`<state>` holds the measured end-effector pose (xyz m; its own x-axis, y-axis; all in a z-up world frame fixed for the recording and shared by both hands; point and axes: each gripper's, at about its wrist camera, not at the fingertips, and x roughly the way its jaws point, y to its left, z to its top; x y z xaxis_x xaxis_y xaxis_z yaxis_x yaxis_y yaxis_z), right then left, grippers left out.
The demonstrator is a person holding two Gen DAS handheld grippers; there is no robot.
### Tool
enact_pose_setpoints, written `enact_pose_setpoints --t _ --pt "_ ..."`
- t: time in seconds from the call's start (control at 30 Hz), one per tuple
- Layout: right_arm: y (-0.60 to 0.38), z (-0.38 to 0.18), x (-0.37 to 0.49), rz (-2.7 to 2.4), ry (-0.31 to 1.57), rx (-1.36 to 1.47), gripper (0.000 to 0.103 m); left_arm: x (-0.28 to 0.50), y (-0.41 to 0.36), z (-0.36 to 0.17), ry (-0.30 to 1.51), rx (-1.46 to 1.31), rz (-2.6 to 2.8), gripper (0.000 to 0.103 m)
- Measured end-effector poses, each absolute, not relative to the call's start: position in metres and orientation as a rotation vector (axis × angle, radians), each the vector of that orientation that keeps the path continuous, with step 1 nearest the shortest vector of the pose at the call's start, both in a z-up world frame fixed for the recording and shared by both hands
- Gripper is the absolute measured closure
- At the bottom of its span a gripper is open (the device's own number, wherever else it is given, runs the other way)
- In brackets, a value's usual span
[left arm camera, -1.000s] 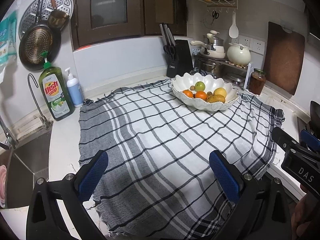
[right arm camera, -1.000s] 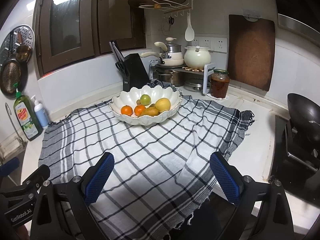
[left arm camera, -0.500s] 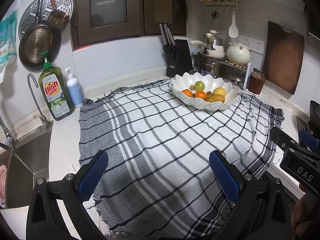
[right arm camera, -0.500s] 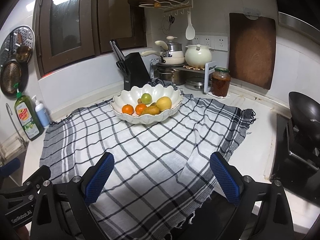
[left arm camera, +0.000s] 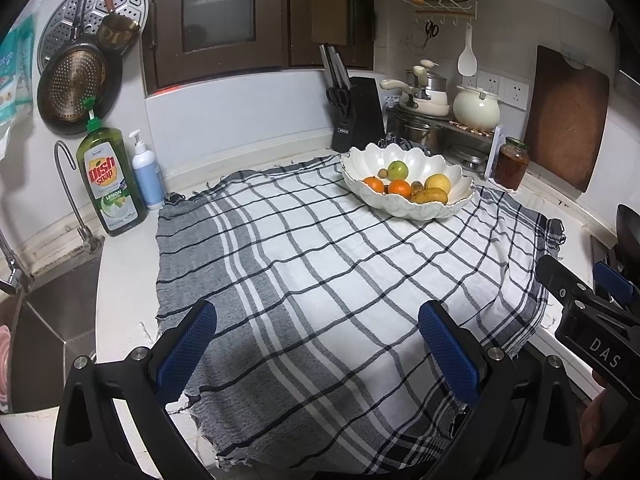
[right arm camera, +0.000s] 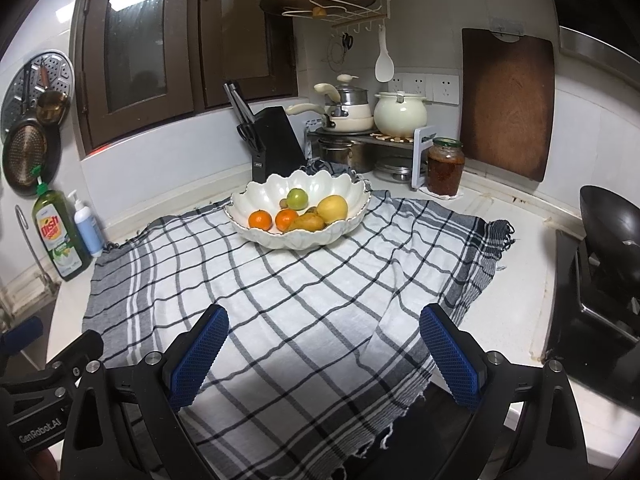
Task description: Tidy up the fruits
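A white scalloped bowl point(left arm camera: 430, 209) point(right arm camera: 352, 188) stands at the far side of a checked cloth point(left arm camera: 320, 272) point(right arm camera: 280, 288). It holds a green apple point(right arm camera: 297, 198), two oranges point(right arm camera: 260, 219), a yellow fruit point(right arm camera: 332, 208) and a brownish pear point(right arm camera: 306, 223). My left gripper point(left arm camera: 318, 322) is open and empty over the cloth's near edge. My right gripper point(right arm camera: 324, 322) is open and empty over the near cloth, well short of the bowl. The right gripper's body shows at the right edge of the left wrist view point(left arm camera: 592, 332).
A dish soap bottle point(left arm camera: 112, 180) and pump bottle point(left arm camera: 146, 172) stand left by the sink point(left arm camera: 48, 320). A knife block point(right arm camera: 276, 148), pots on a rack point(right arm camera: 396, 116) and a jar point(right arm camera: 445, 166) stand behind the bowl. A dark wok point(right arm camera: 612, 228) sits right.
Both views have shifted slightly: the bowl sits a little farther up in the right wrist view. Both grippers stay open and empty.
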<state>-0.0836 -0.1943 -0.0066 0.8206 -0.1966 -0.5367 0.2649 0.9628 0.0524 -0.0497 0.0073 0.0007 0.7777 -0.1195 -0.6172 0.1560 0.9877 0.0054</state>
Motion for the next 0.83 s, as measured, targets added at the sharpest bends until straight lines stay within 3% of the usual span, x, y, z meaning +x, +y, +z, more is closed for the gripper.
enact_pose_setpoints --t 0.83 --pt "-0.1921 -0.0060 -0.0825 -0.242 0.564 0.129 0.006 -0.0475 0.0076 -0.0054 0.682 0.076 -0.142 0.000"
